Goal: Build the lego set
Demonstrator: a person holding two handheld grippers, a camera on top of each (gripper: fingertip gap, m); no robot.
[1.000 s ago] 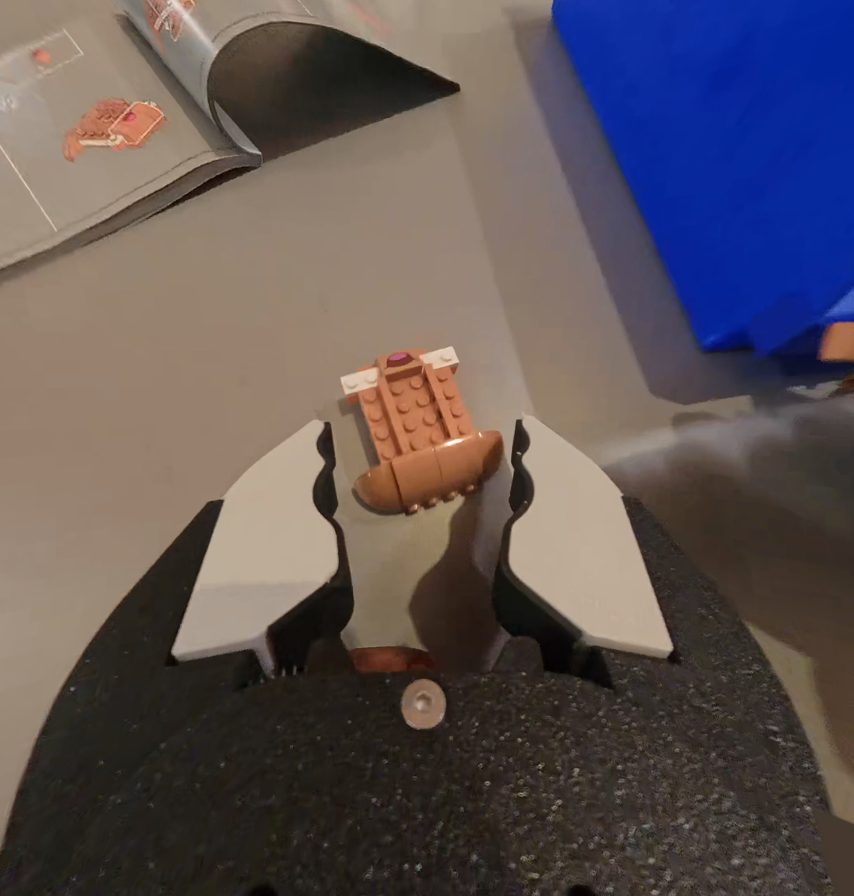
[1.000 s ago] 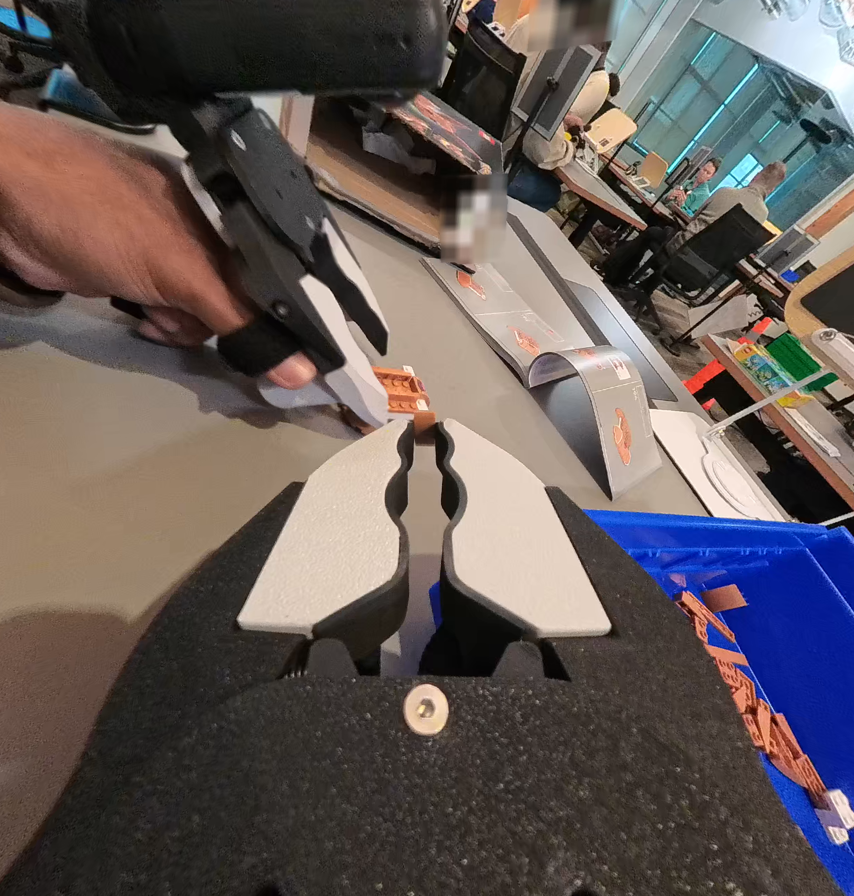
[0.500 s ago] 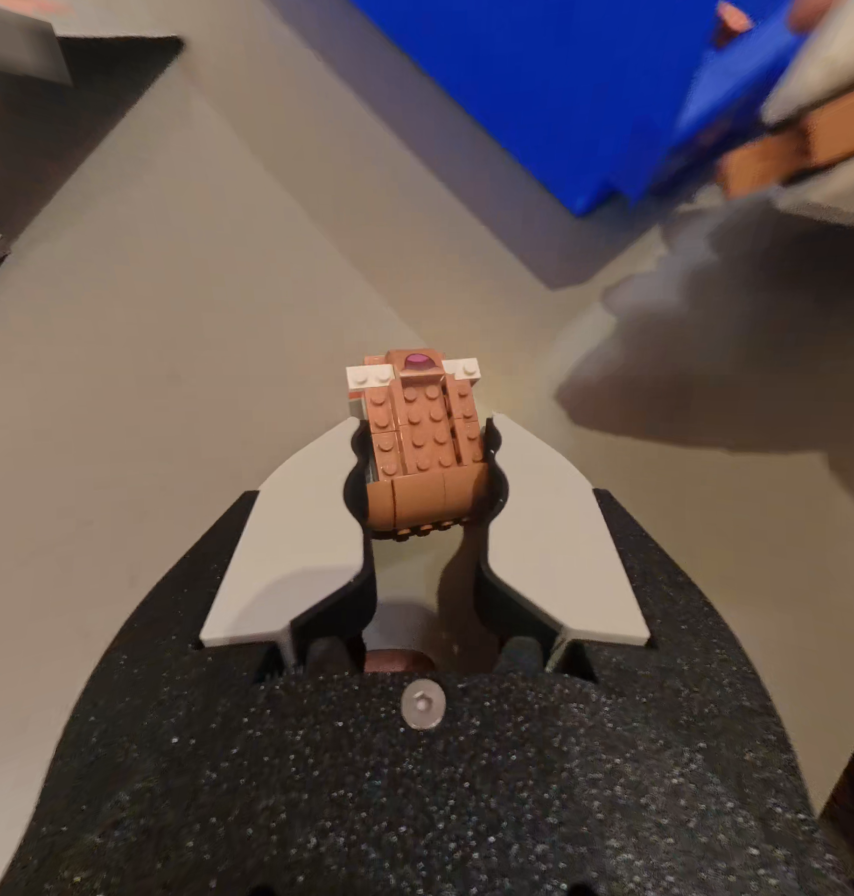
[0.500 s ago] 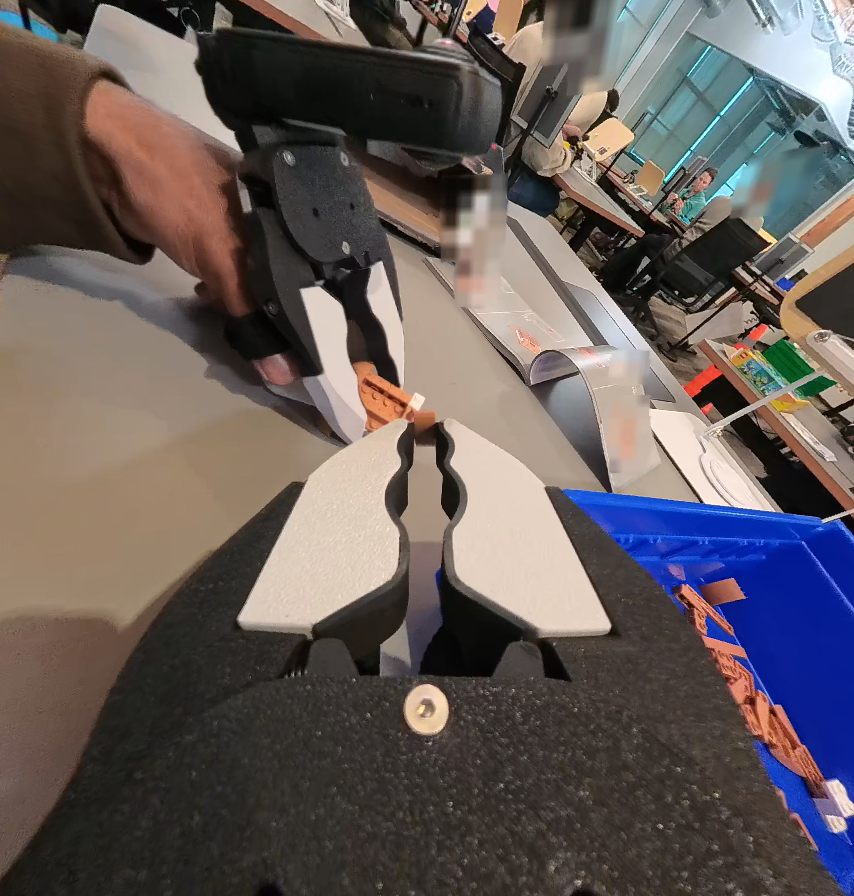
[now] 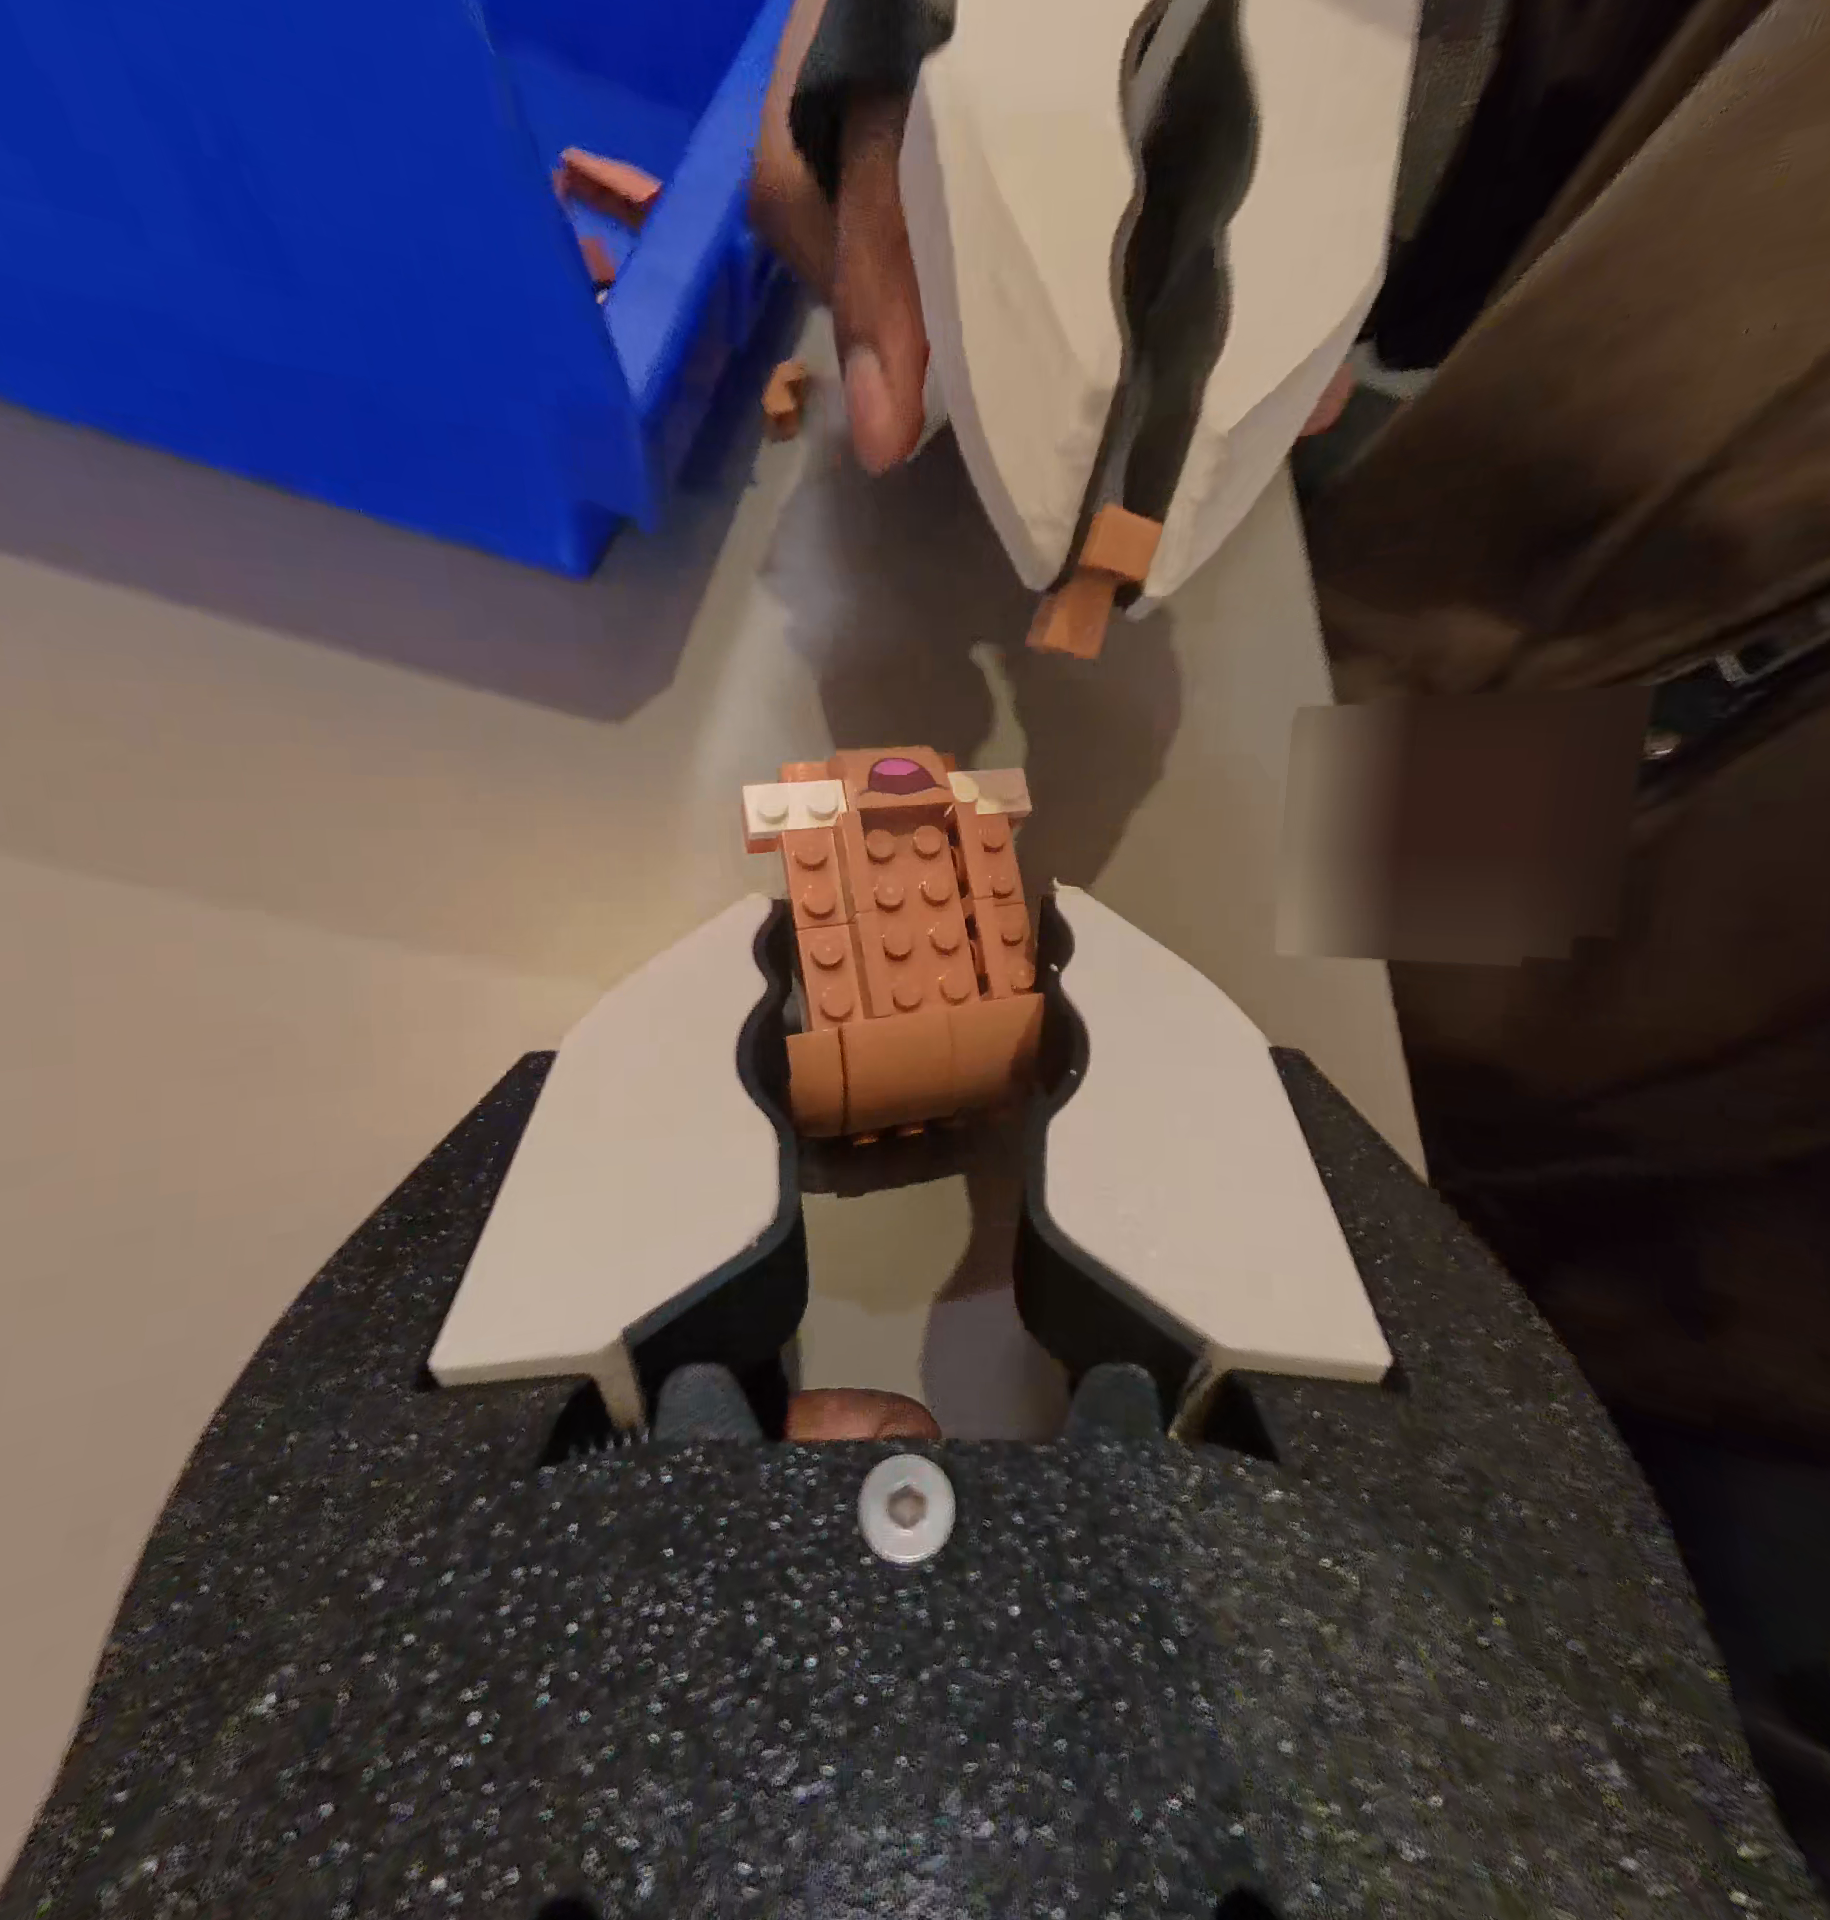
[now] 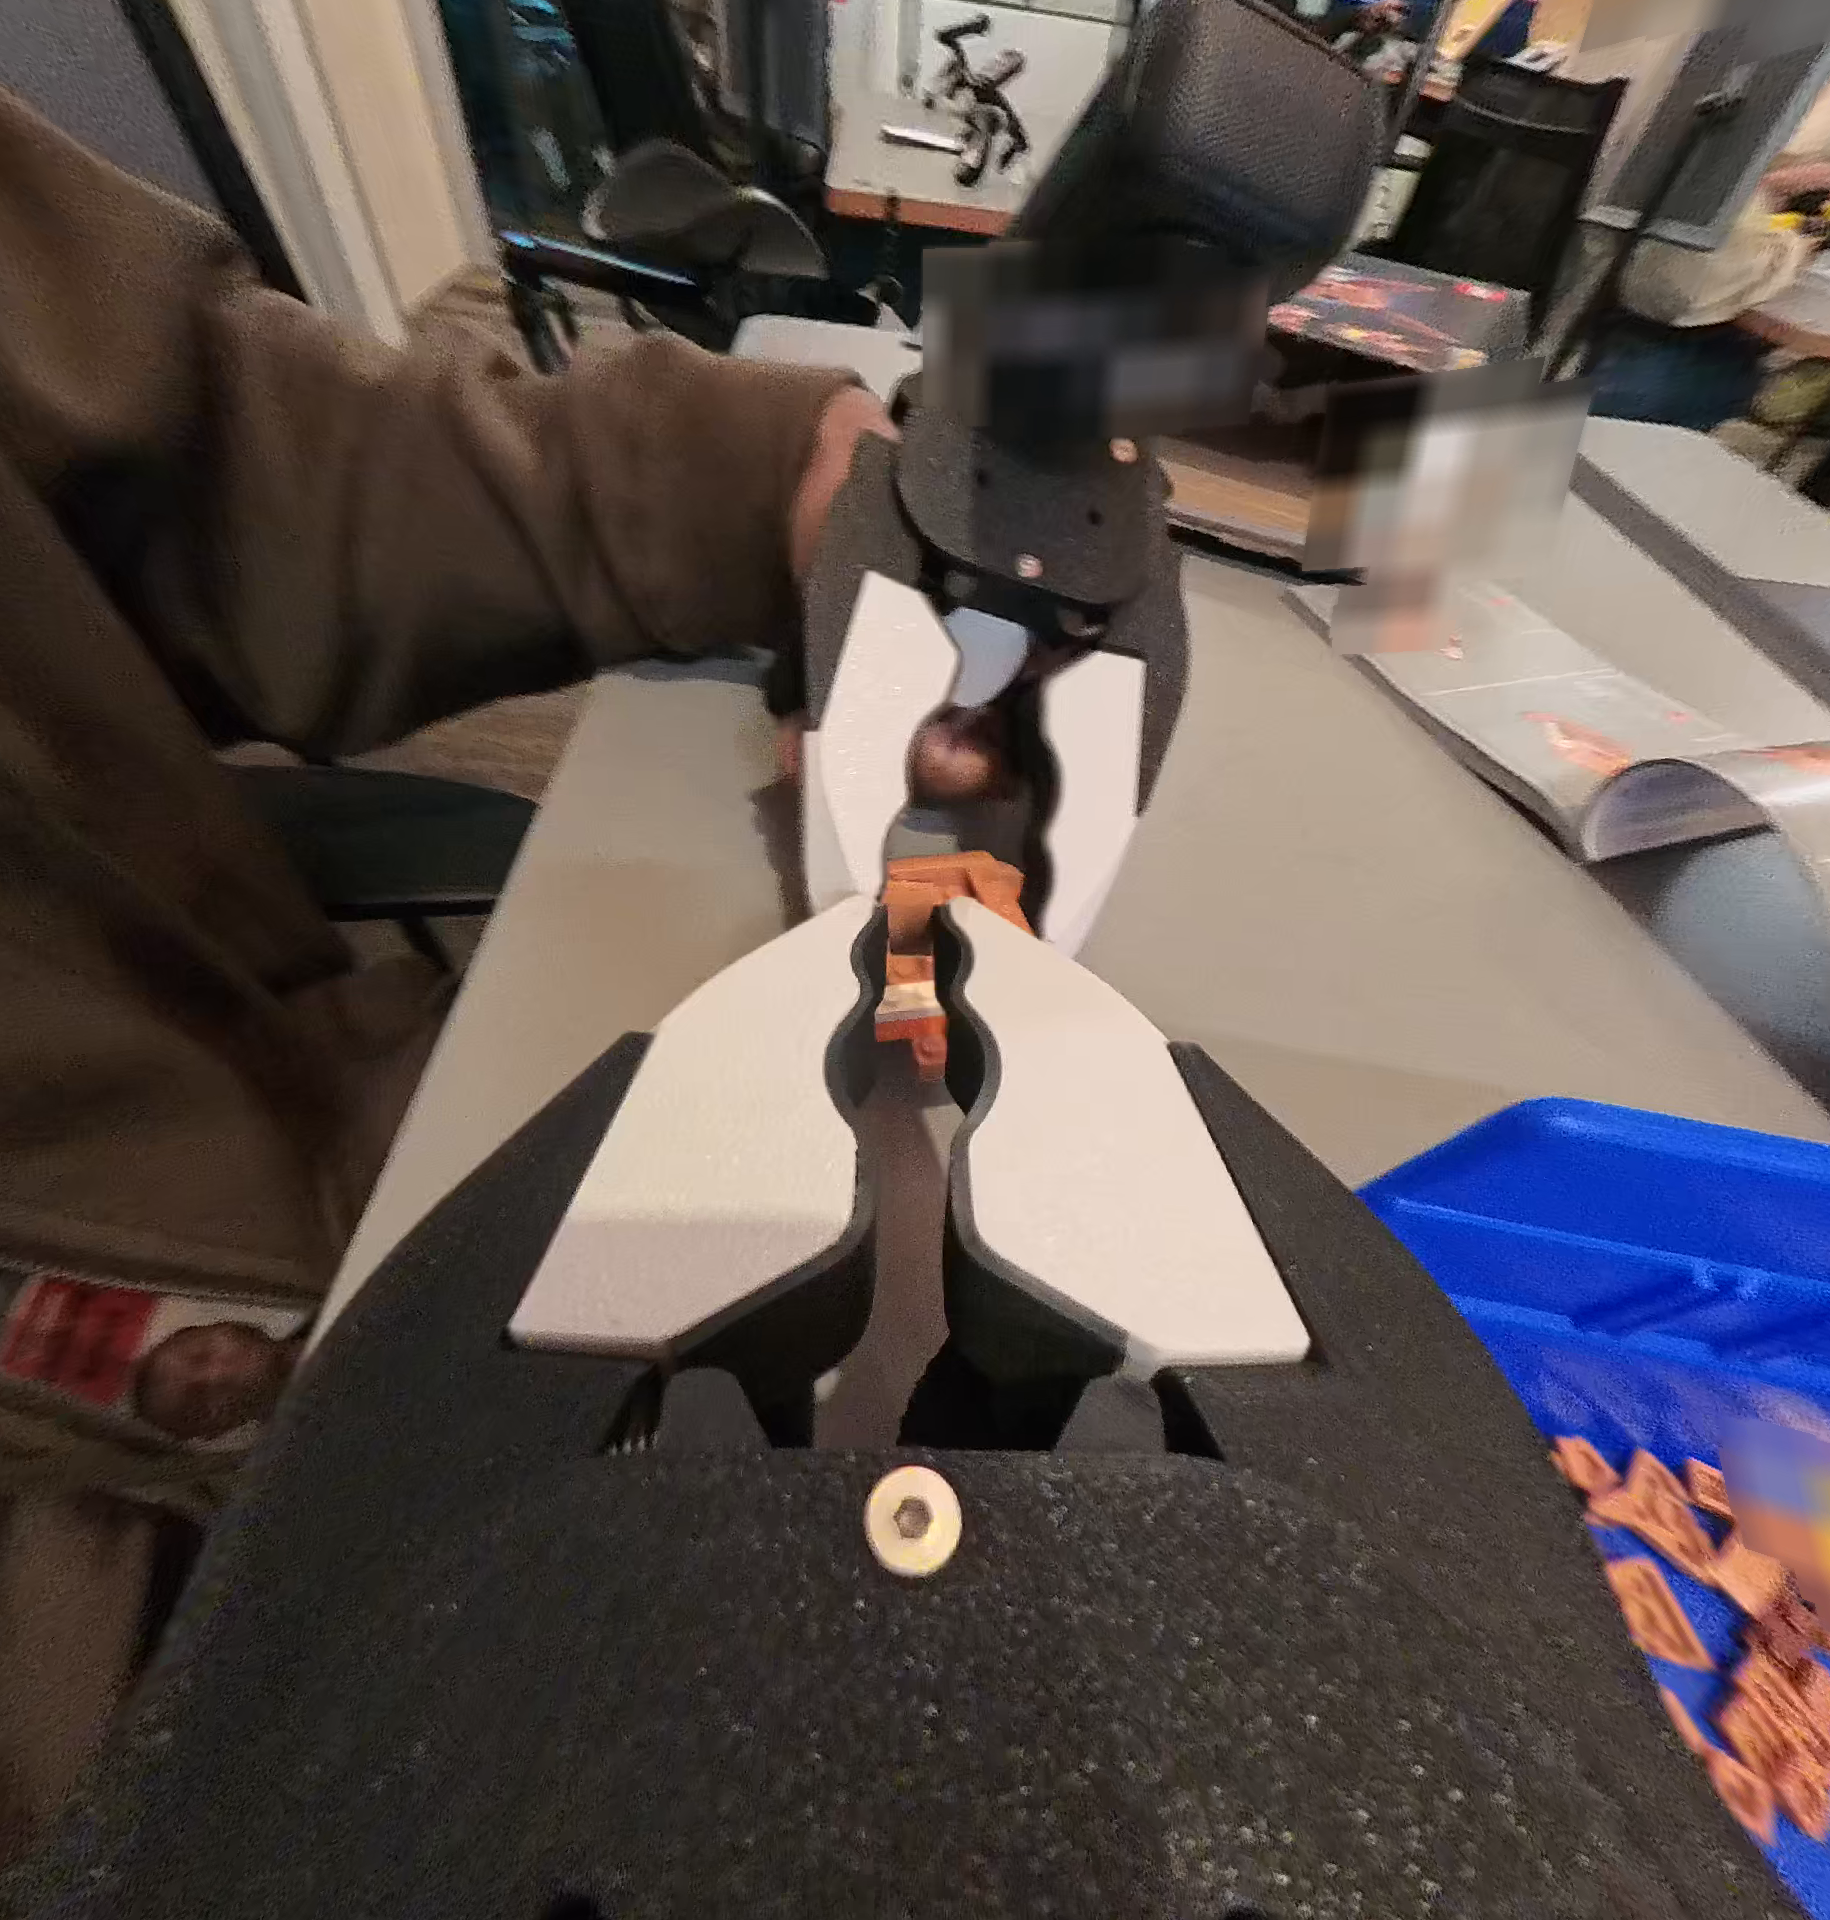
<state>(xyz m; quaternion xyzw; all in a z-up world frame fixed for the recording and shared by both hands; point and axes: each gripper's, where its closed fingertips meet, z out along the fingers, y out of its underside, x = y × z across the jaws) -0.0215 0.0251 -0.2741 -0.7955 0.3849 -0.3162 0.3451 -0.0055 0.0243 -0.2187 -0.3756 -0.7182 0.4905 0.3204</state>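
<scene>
Right tongs [image 5: 1098, 582] face the model [image 5: 906, 935]; bin [image 5: 267, 260] sits left.

Black speckled gripper [image 5: 906, 940] bodies (grey jaws), brown sleeve [image 6: 454, 520].

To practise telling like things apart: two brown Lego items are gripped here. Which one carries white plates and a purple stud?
The studded brown assembly clamped in the left gripper. The small brick pinched by the right gripper is plain brown.
</scene>
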